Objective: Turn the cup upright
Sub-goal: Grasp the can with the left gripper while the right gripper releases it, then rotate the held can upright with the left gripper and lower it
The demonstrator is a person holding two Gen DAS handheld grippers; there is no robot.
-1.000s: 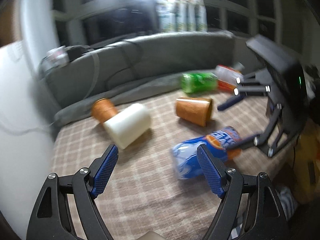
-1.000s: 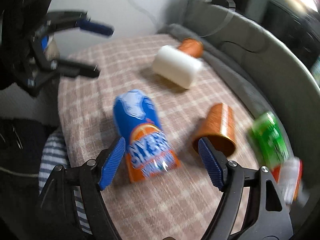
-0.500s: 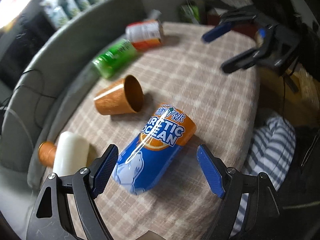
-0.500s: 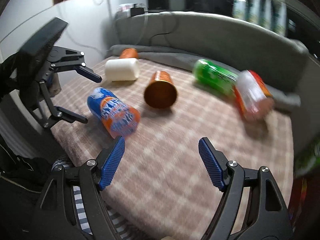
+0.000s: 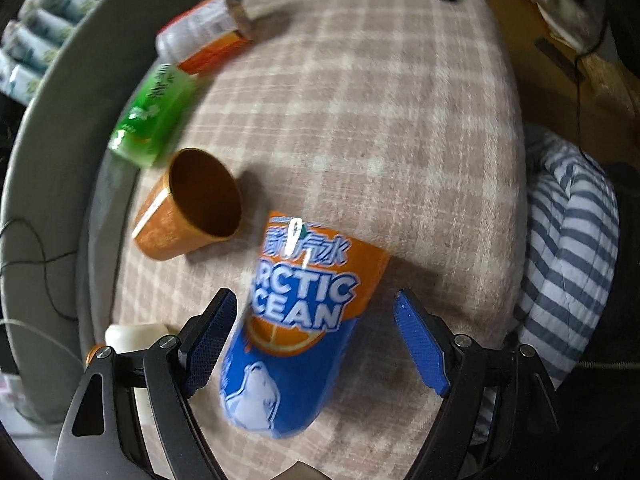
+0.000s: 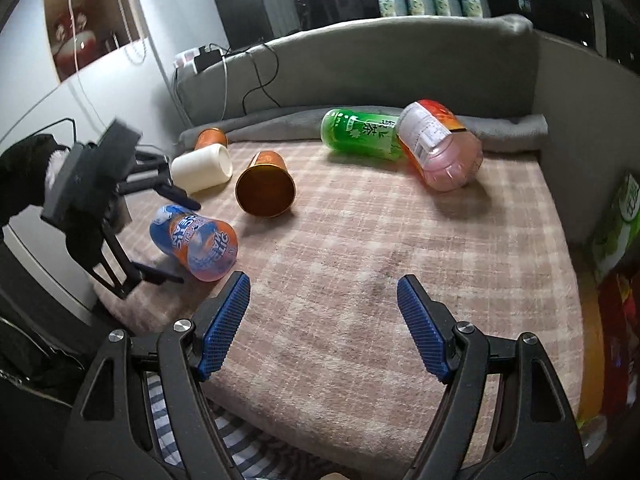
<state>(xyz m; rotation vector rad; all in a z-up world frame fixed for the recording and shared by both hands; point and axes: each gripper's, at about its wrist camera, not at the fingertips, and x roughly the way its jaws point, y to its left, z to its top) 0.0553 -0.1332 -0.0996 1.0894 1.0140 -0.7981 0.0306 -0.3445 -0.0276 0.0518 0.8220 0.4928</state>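
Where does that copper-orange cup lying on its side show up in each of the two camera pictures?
Left wrist view: the copper-orange cup lies left of centre, its open mouth towards the camera.
Right wrist view: it lies upper left of centre, near the far side of the cloth.
Shared landmark: the blue and orange Arctic Ocean can lies beside it in both.

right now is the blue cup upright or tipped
Tipped. The blue cup lies on its side on the cloth, between the open left gripper fingers, not yet gripped.
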